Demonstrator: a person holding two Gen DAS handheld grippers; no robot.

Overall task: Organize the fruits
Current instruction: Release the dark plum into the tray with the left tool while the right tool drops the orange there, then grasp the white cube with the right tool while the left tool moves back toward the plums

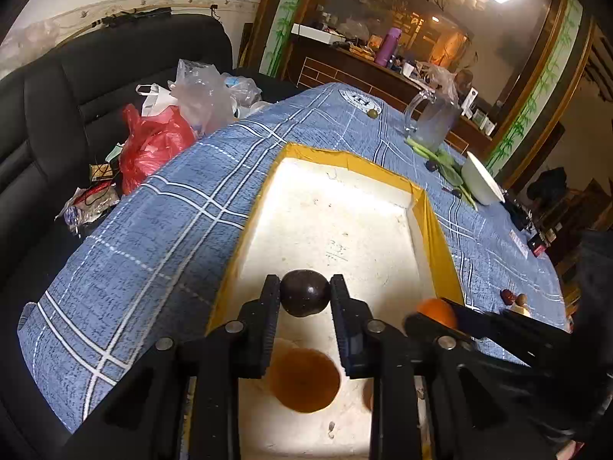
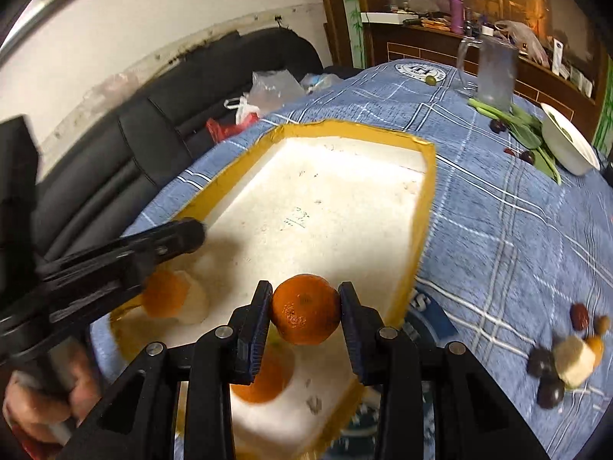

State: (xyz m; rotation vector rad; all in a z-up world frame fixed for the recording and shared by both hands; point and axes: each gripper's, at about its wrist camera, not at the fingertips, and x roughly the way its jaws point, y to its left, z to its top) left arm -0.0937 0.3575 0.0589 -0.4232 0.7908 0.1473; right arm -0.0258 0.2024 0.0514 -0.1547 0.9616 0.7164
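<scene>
At lower centre of the left wrist view, the left gripper (image 1: 305, 294) is clamped on a dark round fruit (image 1: 305, 293), held above the white foam tray (image 1: 345, 207) with its yellow taped rim. Only the fruit's widest part sits between the ribbed pads, so my worry is that it rolls out if the squeeze eases before it is low; it might then bounce against the orange (image 1: 304, 379) already lying directly beneath.

Further right in that frame, the right gripper's tip pokes in at the lower right edge, close to the left one. Both tools crowd the same near end of the tray, and a clash of fingers could knock either fruit loose.

At lower centre of the right wrist view, the right gripper (image 2: 306, 308) pinches a mandarin (image 2: 306, 309) above another orange (image 2: 264, 377). Dropped from this height, it could roll over the low rim onto the blue checked cloth (image 2: 498, 230).

Lower right, loose fruit pieces (image 2: 567, 356) wait, blurred.
</scene>
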